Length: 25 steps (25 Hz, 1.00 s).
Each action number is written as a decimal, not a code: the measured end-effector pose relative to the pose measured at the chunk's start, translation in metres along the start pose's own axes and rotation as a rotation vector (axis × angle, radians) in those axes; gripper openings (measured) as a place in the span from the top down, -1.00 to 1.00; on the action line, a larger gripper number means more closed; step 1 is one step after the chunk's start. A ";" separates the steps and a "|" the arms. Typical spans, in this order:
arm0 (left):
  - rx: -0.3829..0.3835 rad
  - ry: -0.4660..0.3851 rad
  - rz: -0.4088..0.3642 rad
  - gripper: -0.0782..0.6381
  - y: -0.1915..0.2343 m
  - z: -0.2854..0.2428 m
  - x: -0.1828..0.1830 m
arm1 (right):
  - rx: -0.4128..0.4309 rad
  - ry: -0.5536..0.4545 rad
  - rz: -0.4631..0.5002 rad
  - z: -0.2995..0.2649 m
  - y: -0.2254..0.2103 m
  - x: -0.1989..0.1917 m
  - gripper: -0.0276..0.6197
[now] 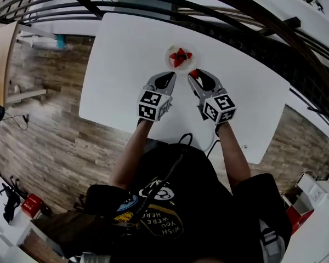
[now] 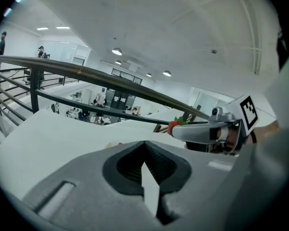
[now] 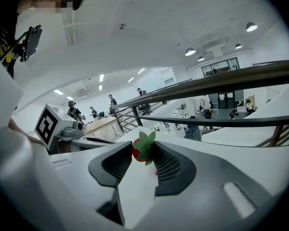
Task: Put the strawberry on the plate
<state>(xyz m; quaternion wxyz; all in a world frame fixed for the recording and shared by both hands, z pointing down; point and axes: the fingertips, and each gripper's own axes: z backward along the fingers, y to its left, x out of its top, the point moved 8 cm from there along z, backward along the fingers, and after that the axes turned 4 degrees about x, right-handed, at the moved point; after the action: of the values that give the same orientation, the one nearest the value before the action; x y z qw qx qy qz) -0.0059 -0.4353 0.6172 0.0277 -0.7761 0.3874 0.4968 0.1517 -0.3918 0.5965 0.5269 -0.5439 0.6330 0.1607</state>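
Observation:
A small white plate (image 1: 168, 57) with a few red strawberries (image 1: 180, 56) on it stands on the white table (image 1: 126, 53), just beyond both grippers. My right gripper (image 1: 194, 75) (image 3: 143, 147) is shut on a strawberry (image 3: 137, 149), green leaves up, and holds it just short of the plate's near right edge. From the left gripper view, that strawberry (image 2: 174, 127) shows at the right gripper's tip. My left gripper (image 1: 170, 75) (image 2: 144, 143) is beside it on the left. Its jaws meet at the tips with nothing between them.
A dark railing (image 1: 230, 15) runs along the table's far side. Wooden floor (image 1: 49, 119) lies to the left of the table. A cable (image 1: 208, 144) hangs off the near table edge by the person's arms.

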 end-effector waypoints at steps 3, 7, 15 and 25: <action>0.002 0.029 0.001 0.77 0.010 -0.015 -0.008 | -0.015 0.015 -0.008 -0.013 -0.013 -0.010 0.48; 0.002 0.056 -0.008 0.77 0.020 -0.033 -0.016 | -0.030 0.043 -0.006 -0.027 -0.027 -0.023 0.48; 0.011 0.114 0.002 0.77 0.047 -0.061 -0.043 | -0.041 0.117 0.076 -0.064 -0.049 -0.054 0.48; 0.020 0.153 0.032 0.77 0.062 -0.080 -0.062 | -0.070 0.246 0.118 -0.099 -0.072 -0.093 0.48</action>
<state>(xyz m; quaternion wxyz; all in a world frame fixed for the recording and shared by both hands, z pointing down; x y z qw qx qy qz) 0.0021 -0.4775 0.7283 -0.0021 -0.8051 0.4058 0.4325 0.1515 -0.4460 0.7401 0.4157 -0.5392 0.7178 0.1455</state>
